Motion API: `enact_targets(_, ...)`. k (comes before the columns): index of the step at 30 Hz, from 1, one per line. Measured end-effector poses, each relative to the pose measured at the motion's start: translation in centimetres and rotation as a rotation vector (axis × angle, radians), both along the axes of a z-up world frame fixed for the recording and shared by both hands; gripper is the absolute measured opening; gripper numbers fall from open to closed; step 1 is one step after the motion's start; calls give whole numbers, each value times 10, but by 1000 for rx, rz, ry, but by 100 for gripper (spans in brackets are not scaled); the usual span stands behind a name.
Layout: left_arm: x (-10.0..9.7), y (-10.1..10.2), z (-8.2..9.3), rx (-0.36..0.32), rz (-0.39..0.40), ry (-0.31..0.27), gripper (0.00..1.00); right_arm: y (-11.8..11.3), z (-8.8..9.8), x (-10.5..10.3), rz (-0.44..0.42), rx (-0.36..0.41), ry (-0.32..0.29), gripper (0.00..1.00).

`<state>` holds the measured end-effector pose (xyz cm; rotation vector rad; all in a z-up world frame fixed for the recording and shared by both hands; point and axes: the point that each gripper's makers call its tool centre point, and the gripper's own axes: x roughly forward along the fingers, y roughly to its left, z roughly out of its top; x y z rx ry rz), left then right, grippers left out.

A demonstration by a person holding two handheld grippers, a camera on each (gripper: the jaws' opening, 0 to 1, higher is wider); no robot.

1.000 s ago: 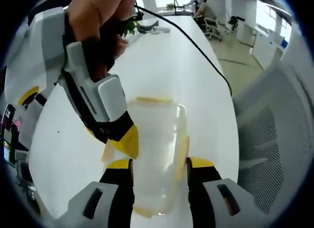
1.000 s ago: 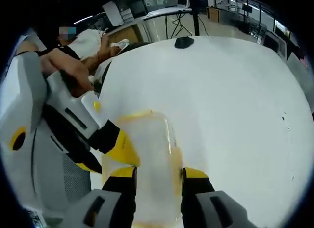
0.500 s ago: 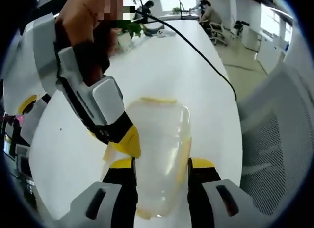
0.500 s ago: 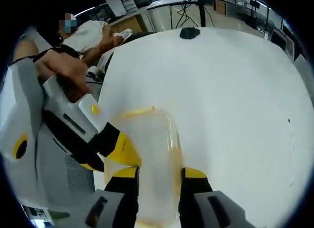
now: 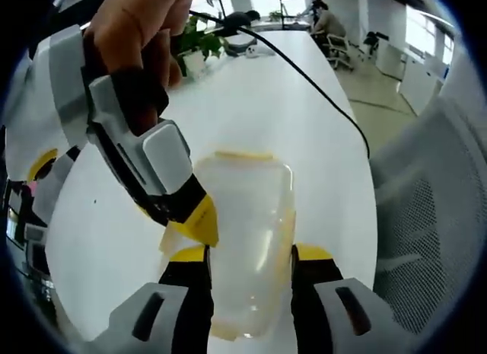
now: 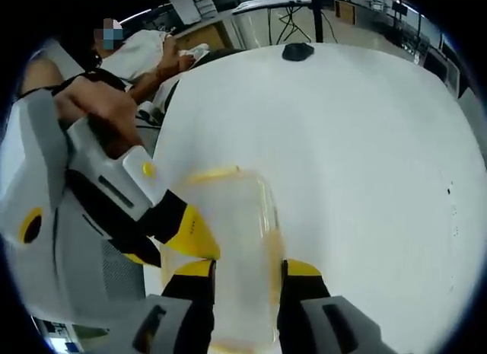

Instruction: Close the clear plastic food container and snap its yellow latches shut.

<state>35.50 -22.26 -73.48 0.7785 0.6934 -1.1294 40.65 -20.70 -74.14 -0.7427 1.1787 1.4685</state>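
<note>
A clear plastic container (image 5: 247, 232) with yellow latches lies on the white table (image 5: 259, 103), its lid on. One latch (image 5: 240, 154) is at its far end and another (image 5: 286, 226) on its right side. My left gripper (image 5: 249, 255) is shut on the container, a jaw on each side. The right gripper, held in a hand, presses a yellow fingertip (image 5: 199, 221) against the container's left edge. In the right gripper view, my right gripper (image 6: 246, 270) straddles the same container (image 6: 236, 240) and is shut on it. The left gripper's fingertip (image 6: 190, 236) meets its left side.
A black cable (image 5: 319, 87) crosses the table past a potted plant (image 5: 194, 46). A grey mesh chair (image 5: 426, 217) stands at the table's right edge. A small black object (image 6: 297, 51) lies at the far end. A person (image 6: 144, 65) sits beside the table.
</note>
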Motion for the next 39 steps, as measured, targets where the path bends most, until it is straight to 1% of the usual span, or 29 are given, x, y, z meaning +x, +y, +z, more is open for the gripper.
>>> enact_targets(2,-2,1,0,8,-18,7,36,0,0,-2,-15,1,-5,29)
enact_targets(7,-3,-1,0,6,-24,7,36,-1,-1,-2,-37,19,-16,30)
enact_targets(10,-3,1,0,3,-37,8,36,-1,0,-3,-48,17,-18,30)
enact_targets(13,-4,1,2,5,-57,4,37,-1,1,-3,-74,42,-15,31)
enact_targets(18,-5,1,2,20,-64,-14,39,-2,4,-4,-93,66,-38,32)
enact_targets(20,-5,1,3,32,-69,-14,40,-2,5,-4,-105,75,-51,32)
enact_targets(22,-4,2,4,29,-68,-1,40,-2,6,-4,-109,83,-64,32)
enact_targets(24,-4,3,5,28,-68,13,39,-1,7,-2,-120,98,-91,35)
enact_targets(26,-6,3,6,34,-74,29,41,1,10,-5,-131,113,-84,38)
enact_targets(27,-7,3,6,33,-74,38,42,2,11,-3,-142,114,-94,40)
enact_targets(29,-10,4,7,35,-78,50,44,2,14,-3,-133,121,-122,41)
enact_targets(31,-13,3,9,34,-89,51,44,1,15,-4,-131,123,-122,41)
enact_targets(35,-13,5,12,34,-101,59,45,1,20,-2,-148,137,-129,45)
enact_targets(39,-11,7,17,31,-100,53,48,-1,24,-4,-137,138,-151,48)
